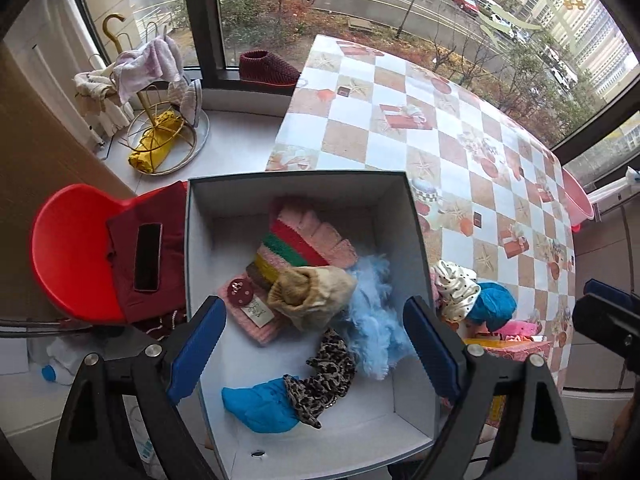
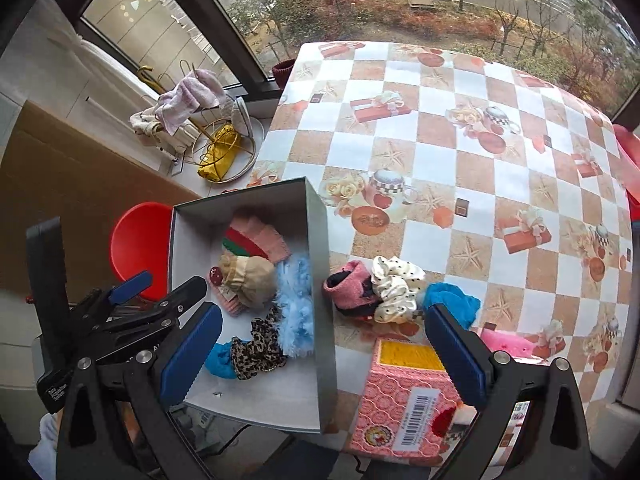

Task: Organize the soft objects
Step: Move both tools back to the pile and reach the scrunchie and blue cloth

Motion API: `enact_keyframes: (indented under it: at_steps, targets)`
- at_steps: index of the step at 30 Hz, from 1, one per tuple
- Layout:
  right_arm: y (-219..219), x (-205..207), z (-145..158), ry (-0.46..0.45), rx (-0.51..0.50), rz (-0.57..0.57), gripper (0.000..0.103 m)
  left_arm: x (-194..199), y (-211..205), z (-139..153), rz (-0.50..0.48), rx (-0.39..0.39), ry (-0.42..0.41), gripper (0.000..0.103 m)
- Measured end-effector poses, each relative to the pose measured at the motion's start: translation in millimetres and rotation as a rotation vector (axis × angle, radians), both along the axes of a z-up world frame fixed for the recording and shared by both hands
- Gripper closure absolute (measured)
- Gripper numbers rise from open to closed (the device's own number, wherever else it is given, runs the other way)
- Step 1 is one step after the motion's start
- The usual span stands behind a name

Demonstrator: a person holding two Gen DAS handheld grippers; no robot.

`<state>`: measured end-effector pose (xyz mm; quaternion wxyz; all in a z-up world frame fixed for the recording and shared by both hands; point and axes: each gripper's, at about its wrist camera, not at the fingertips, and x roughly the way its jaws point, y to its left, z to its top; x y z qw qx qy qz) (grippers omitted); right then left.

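Note:
A grey open box sits at the table's near left edge. Inside lie a striped pink knit piece, a beige sock, light blue fluffy fabric, a leopard scrunchie and a blue cloth. My left gripper hangs open above the box with nothing between its fingers. My right gripper is open and empty over the box's right wall. Beside the box on the table lie a pink sock, a white dotted scrunchie and a blue scrunchie.
A pink patterned carton stands at the near table edge. A red chair with a dark red bag and a phone is left of the box. A gold wire rack with towels stands by the window. The checkered tablecloth stretches beyond.

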<state>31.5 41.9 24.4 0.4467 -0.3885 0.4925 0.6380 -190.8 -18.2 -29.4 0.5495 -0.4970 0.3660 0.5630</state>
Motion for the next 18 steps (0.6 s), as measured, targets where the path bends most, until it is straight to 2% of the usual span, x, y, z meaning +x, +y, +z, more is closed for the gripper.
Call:
enact_keyframes:
  at_steps: [6, 9, 14, 18]
  targets:
    - [-13.8, 68.8, 9.0, -0.007, -0.011, -0.134, 0.001, 32.4, 0.3, 1.8, -0.088, -0.027, -0.054, 0.011]
    - [-22.4, 108.0, 1.3, -0.040, -0.037, -0.214, 0.001, 54.8, 5.2, 0.1, -0.132, -0.036, -0.069, 0.011]
    - [-30.5, 168.2, -36.6, -0.087, -0.134, -0.330, 0.001, 92.6, 18.1, -8.2, -0.180, -0.082, -0.093, 0.011]
    - [-28.9, 191.1, -73.9, -0.080, -0.219, -0.345, 0.001, 121.2, 34.3, -16.6, -0.215, -0.124, -0.095, 0.011]
